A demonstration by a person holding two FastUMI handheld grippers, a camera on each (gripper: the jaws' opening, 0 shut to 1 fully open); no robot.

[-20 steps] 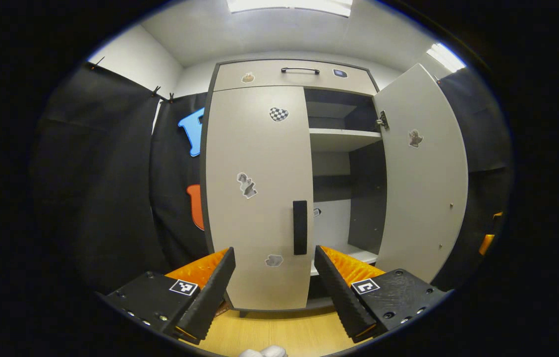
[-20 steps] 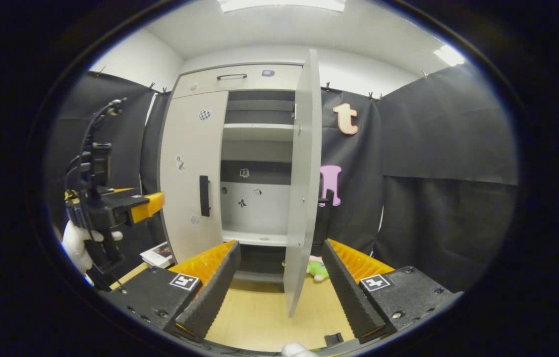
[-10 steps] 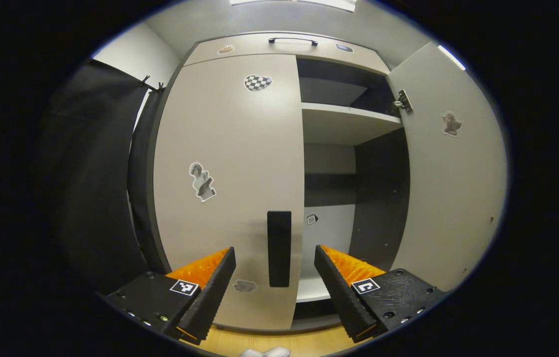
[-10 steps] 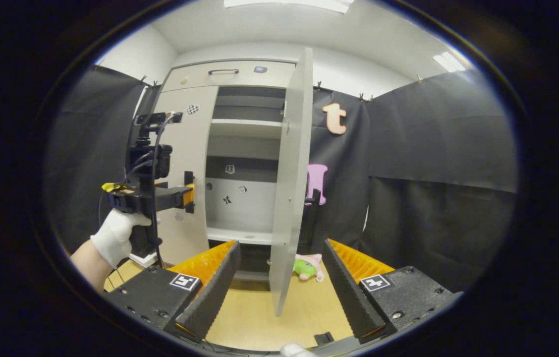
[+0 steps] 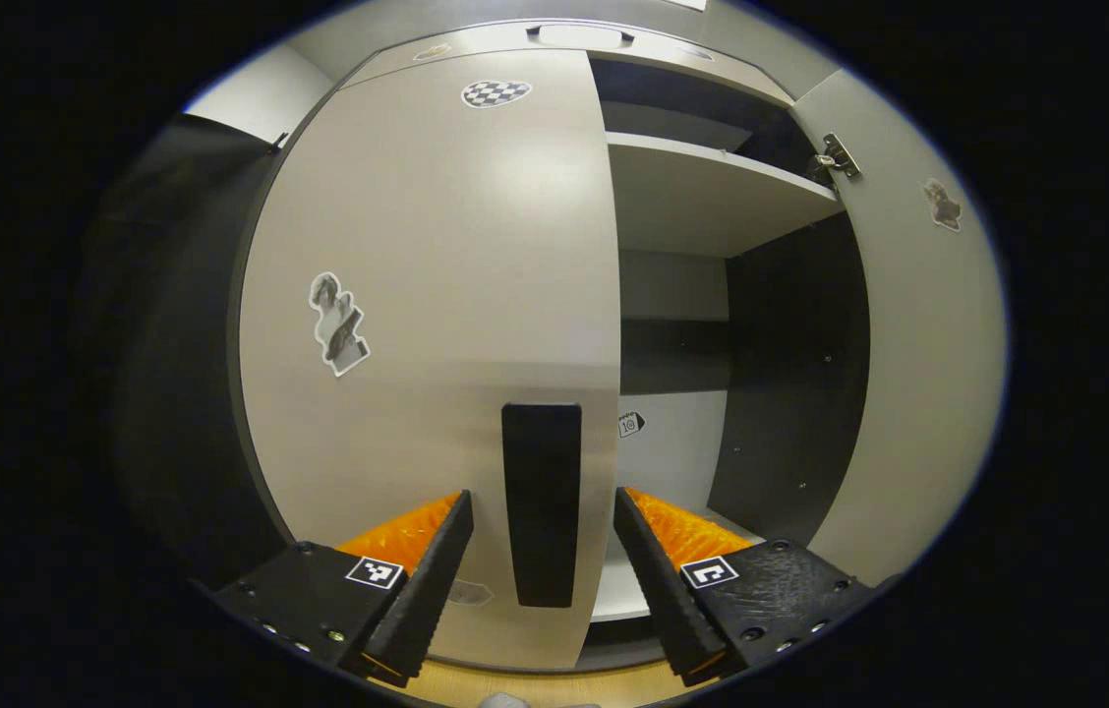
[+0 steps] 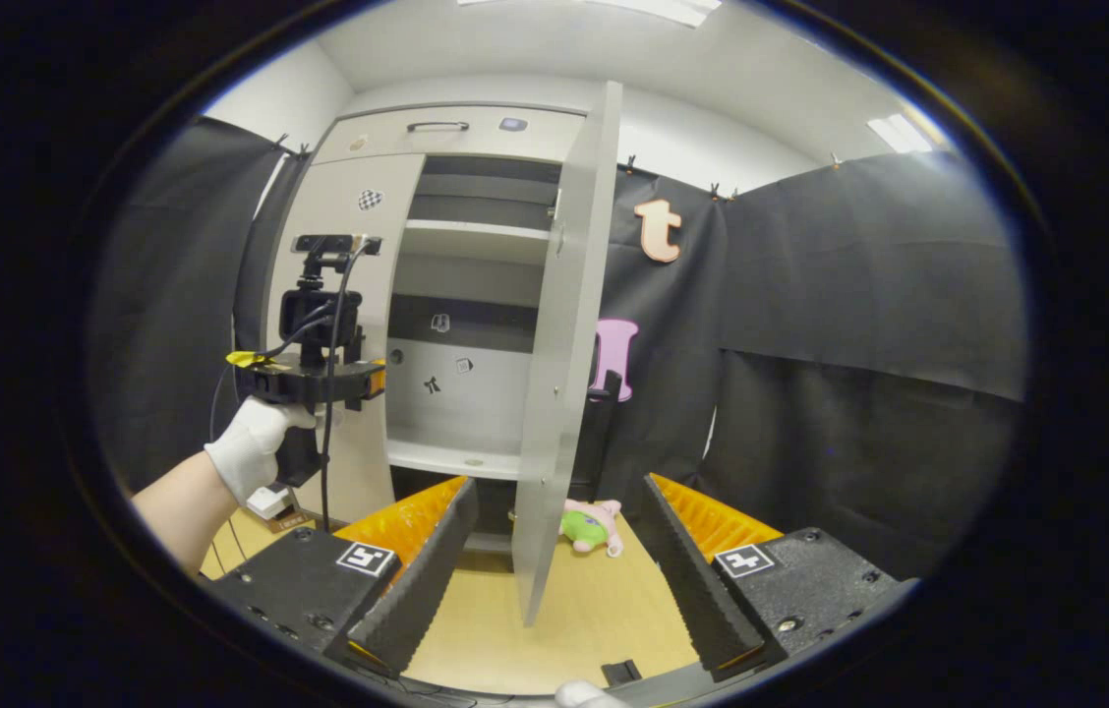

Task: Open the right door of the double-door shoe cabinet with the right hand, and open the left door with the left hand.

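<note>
Fingers of our left gripper (image 5: 540,536) spread wide, straddling left door (image 5: 427,295) handle (image 5: 541,501), not touching | our right gripper (image 6: 554,551) parted, empty, right door (image 6: 564,324) open.

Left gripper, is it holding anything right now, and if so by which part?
Nothing is held. The left gripper is open, its fingers either side of the left door's handle but not pressing on it. The right gripper is open too.

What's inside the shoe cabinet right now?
The open right half shows bare shelves and small stickers on the back panel. The shut left door hides the rest.
</note>
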